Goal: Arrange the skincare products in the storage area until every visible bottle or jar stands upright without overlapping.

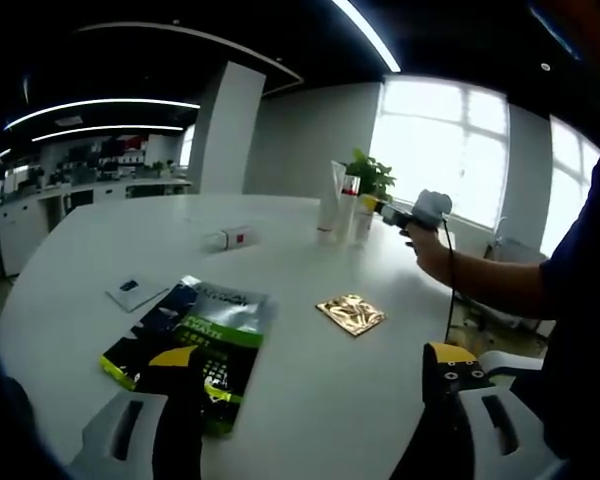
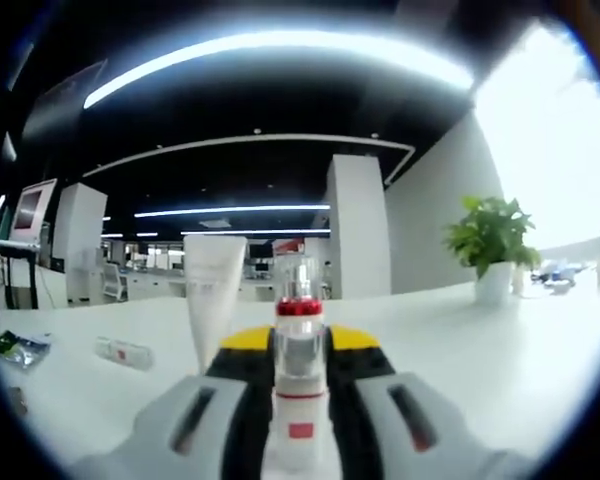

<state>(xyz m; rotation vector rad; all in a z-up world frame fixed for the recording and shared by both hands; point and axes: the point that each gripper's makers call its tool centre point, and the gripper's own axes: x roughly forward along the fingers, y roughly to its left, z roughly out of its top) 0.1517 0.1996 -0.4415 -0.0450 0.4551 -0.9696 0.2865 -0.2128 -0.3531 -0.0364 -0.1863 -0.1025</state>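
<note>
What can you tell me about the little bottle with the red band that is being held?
The bottle is slim, with a whitish body, a small red label low down, a red band at the neck and a clear cap. It stands upright between the right gripper's grey fingers, which are shut on its sides. In the left gripper view it sits far across the white table, beside a tall white tube and a potted plant. Whether its base touches the table cannot be told.
</note>
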